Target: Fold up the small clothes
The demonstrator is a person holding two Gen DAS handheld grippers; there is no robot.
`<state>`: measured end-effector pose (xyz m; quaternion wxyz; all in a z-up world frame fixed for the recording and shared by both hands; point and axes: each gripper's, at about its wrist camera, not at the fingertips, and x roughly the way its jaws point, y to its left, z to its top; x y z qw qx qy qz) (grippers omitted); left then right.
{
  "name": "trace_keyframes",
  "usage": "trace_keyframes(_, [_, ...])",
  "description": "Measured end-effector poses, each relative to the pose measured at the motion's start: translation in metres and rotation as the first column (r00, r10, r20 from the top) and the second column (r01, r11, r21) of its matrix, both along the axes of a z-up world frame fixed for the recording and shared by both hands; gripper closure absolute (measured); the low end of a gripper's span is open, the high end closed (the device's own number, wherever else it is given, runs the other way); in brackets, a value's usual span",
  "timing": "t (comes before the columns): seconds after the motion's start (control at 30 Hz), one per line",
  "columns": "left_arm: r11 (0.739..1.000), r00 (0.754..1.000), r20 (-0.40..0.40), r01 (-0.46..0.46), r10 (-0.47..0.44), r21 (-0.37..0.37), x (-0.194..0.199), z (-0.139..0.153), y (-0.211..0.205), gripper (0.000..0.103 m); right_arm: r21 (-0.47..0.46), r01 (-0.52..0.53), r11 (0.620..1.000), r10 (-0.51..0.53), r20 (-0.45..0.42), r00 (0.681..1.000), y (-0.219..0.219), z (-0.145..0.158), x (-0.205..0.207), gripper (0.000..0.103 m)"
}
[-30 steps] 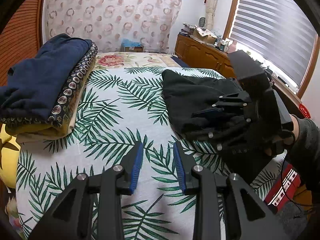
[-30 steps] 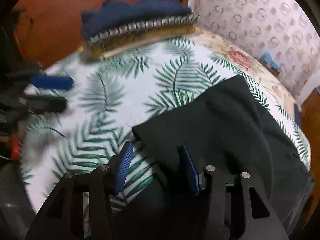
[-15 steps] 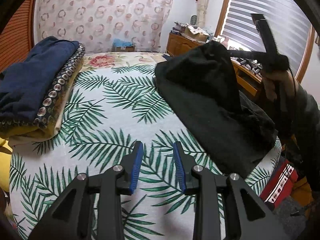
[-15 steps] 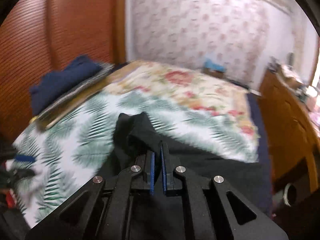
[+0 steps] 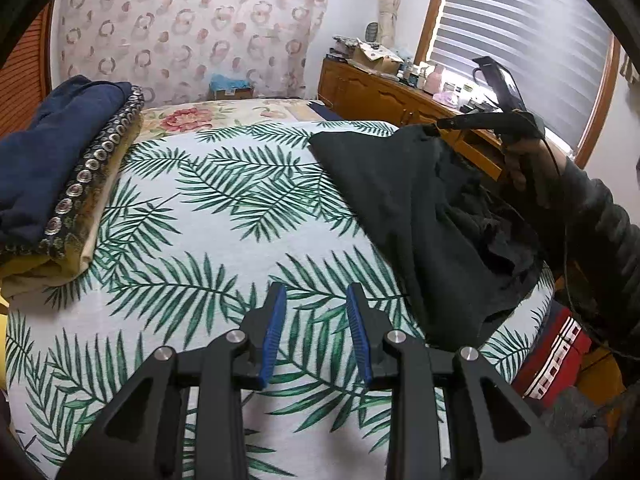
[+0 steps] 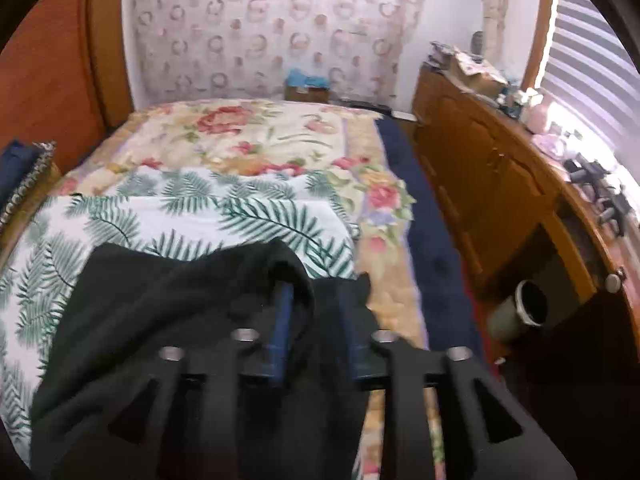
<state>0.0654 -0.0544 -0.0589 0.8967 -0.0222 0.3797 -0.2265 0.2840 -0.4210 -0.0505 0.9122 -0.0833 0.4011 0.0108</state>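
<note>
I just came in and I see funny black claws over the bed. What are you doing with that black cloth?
A person is folding small clothes on the leaf-print bedspread. The right gripper has lifted one edge of a black garment; its fingers have just been opening, with cloth draped over one of them. The left gripper hovers open over the bedspread, holding nothing. A stack of folded clothes sits to the side.

No readable text, label, brand or number anywhere, red-and-white patterned cloth (image 5: 554, 354) right of the left claw bore only blocky marks, small items on the brown wooden dresser (image 5: 384, 92) too blurred to read
</note>
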Motion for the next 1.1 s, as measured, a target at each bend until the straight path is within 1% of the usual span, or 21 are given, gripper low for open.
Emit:
trace_keyframes(0.17, [1.0,1.0,0.013,0.019,-0.019,0.0,0.0,0.004,-0.011,0.074,0.042,-0.068,0.997,0.067,0.026,0.997,0.011,0.006,-0.044,0.063])
trace_keyframes(0.27, [1.0,0.999,0.025,0.026,-0.026,-0.007,0.002,0.008,-0.018,0.074,0.063,-0.136,0.989,0.135,0.025,0.991,0.027,0.005,-0.083,0.06])
trace_keyframes(0.37, [0.999,0.999,0.034,0.035,-0.034,-0.013,0.002,0.01,-0.025,0.074,0.096,-0.191,0.977,0.19,0.014,0.982,0.041,-0.006,-0.119,0.052])
trace_keyframes(0.47, [0.999,0.999,0.028,0.042,-0.042,-0.014,0.001,0.007,-0.03,0.074,0.13,-0.21,0.969,0.216,-0.034,0.976,0.053,-0.025,-0.141,0.051])
trace_keyframes(0.53, [0.999,0.999,0.021,0.047,-0.047,-0.01,0.0,0.005,-0.033,0.074,0.13,-0.212,0.969,0.222,-0.063,0.973,0.058,-0.038,-0.15,0.051])
trace_keyframes(0.6, [0.999,0.999,0.014,0.053,-0.053,-0.005,-0.001,0.002,-0.035,0.074,0.115,-0.192,0.975,0.202,-0.08,0.976,0.06,-0.05,-0.154,0.051])
trace_keyframes(0.7, [0.998,0.998,0.006,0.065,-0.065,0.004,-0.003,-0.001,-0.04,0.074,0.108,-0.146,0.983,0.155,-0.082,0.985,0.054,-0.061,-0.154,0.051])
trace_keyframes(0.8, [0.997,0.997,0.002,0.074,-0.074,0.005,-0.003,-0.001,-0.044,0.074,0.094,-0.152,0.984,0.157,-0.059,0.986,0.055,-0.063,-0.158,0.051])
trace_keyframes(0.83, [0.997,0.997,0.002,0.076,-0.076,0.006,-0.004,-0.002,-0.045,0.074,0.087,-0.164,0.983,0.169,-0.053,0.984,0.056,-0.063,-0.16,0.056])
trace_keyframes(0.87, [0.997,0.997,0.002,0.079,-0.079,0.008,-0.004,-0.002,-0.047,0.074,0.089,-0.188,0.978,0.193,-0.044,0.98,0.057,-0.062,-0.163,0.078])
trace_keyframes(0.9, [0.997,0.997,0.002,0.082,-0.082,0.009,-0.004,-0.001,-0.048,0.074,0.091,-0.209,0.974,0.213,-0.036,0.976,0.058,-0.06,-0.165,0.093])
trace_keyframes(1.03, [0.995,0.996,0.002,0.094,-0.094,0.013,-0.004,0.0,-0.054,0.074,0.126,-0.23,0.965,0.23,0.01,0.973,0.046,-0.041,-0.181,0.1])
trace_keyframes(1.1, [0.995,0.995,0.005,0.104,-0.104,0.008,-0.004,0.002,-0.057,0.074,0.152,-0.218,0.964,0.216,0.027,0.976,0.035,-0.028,-0.189,0.1])
